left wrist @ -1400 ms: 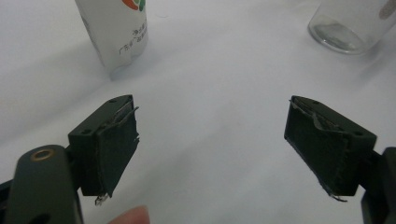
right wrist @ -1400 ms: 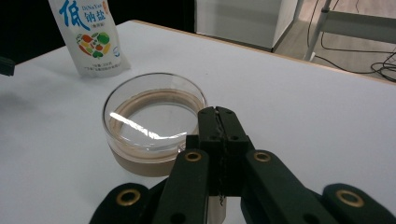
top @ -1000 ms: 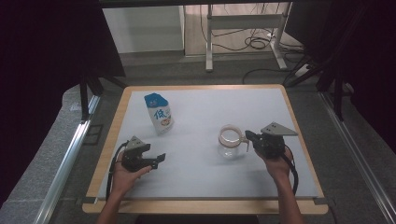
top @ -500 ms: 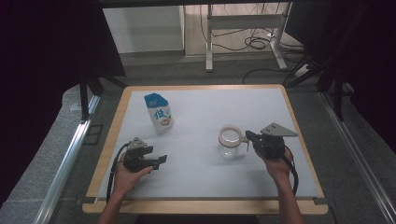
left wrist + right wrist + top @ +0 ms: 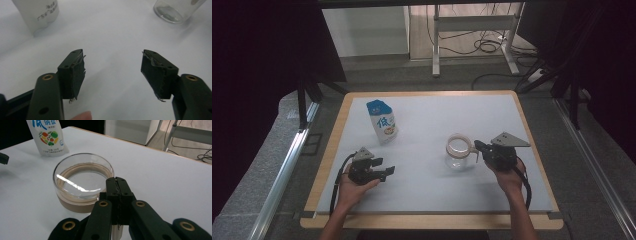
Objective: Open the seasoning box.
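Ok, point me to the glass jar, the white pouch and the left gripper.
glass jar (image 5: 82,187), right gripper view, its clear side wall.
white pouch (image 5: 383,123), high view, its printed front.
left gripper (image 5: 113,71), left gripper view, midway between its fingertips.

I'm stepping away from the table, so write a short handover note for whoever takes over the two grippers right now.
Left gripper: jaws apart with nothing between them, though they have just been closing; it is low over the white table, near its front left.
Right gripper: jaws shut together, tips at the near rim of the glass jar; whether they pinch its handle is unclear.
The jar stands upright at centre right, apparently empty.
The pouch stands upright at back left, untouched.
Done: nothing visibly poured.
Left: probably fetch the pouch with the left gripper and bring it to the jar.
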A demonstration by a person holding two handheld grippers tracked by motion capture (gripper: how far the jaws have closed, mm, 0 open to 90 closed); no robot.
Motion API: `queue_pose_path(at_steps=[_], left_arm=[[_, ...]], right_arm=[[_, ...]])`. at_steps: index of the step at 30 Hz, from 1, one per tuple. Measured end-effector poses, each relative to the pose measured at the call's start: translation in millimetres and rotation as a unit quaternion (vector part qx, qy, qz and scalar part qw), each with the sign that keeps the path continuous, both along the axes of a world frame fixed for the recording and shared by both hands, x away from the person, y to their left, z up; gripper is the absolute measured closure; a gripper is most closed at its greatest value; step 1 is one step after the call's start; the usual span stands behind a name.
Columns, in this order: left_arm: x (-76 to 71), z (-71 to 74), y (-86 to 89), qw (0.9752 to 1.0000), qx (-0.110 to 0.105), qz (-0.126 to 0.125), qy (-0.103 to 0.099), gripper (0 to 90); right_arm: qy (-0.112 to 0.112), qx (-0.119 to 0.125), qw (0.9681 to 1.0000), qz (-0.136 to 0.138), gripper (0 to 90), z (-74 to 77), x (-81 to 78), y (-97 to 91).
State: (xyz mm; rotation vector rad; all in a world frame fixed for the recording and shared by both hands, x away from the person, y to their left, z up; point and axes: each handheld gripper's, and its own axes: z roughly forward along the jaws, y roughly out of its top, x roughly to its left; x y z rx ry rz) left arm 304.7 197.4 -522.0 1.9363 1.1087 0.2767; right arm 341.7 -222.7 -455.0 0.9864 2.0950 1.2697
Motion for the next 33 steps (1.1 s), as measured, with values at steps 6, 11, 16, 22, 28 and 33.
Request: queue_pose_path(at_steps=[6, 11, 16, 22, 28, 33], left_arm=[[4.3, -0.9, -16.4, 0.9998, 0.001, -0.019, 0.007, 48.2], [12.3, 3.0, -32.1, 0.9994, 0.001, -0.034, 0.007, 58.1], [19.6, 8.7, -46.9, 0.9987, -0.003, -0.051, 0.003, 68.7], [25.1, 13.7, -61.1, 0.9978, -0.005, -0.066, -0.006, 79.9], [28.1, 14.1, -68.1, 0.9973, -0.012, -0.073, -0.005, 87.2], [32.9, 17.8, -77.5, 0.9965, -0.025, -0.080, -0.006, 88.8]], right_arm=[[0.000, 0.000, 1.0000, 0.002, 89.9, -0.1, -0.4, 0.2], [0.000, -0.003, 1.0000, 0.004, 89.9, -0.2, -0.6, 1.8], [0.002, 0.000, 1.0000, 0.005, 89.9, -0.4, -0.5, 1.8], [0.006, 0.011, 0.9999, 0.005, 89.9, -1.4, 0.4, -0.3], [0.006, 0.013, 0.9999, 0.004, 89.9, -2.3, 0.4, -1.5], [0.005, 0.011, 0.9999, 0.003, 89.9, -1.9, 0.0, -0.6]])
